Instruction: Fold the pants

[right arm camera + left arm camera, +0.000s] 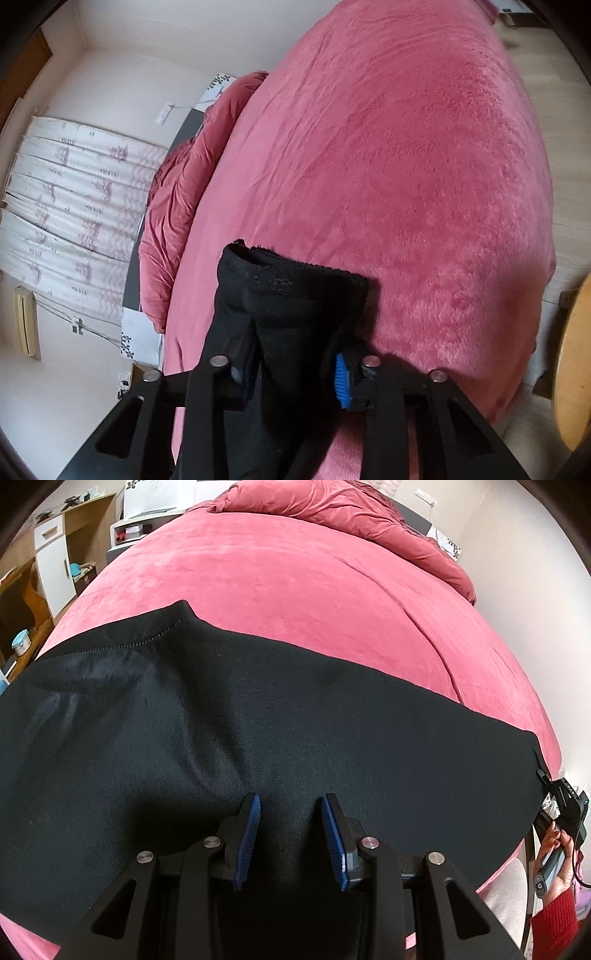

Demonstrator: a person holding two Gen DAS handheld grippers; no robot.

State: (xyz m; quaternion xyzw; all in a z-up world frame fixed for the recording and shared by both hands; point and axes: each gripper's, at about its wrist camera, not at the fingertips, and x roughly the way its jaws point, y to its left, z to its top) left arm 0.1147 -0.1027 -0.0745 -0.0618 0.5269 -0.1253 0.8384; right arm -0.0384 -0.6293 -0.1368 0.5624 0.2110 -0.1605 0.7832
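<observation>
Black pants (258, 716) lie spread across a pink bed cover (288, 583). My left gripper (291, 805) hovers over the near part of the pants with its blue pads apart and nothing between them. My right gripper (295, 369) is shut on a bunched hem end of the pants (291, 291), which stands up between the fingers above the bed cover (406, 166). The right gripper also shows in the left wrist view (565, 808) at the far right end of the pants, held by a hand in a red sleeve.
A crumpled pink duvet (369, 520) lies at the head of the bed. A wooden desk and white cabinet (51, 557) stand to the left. A curtain (66, 206) hangs beside the bed. A round wooden object (572, 362) is at the right edge.
</observation>
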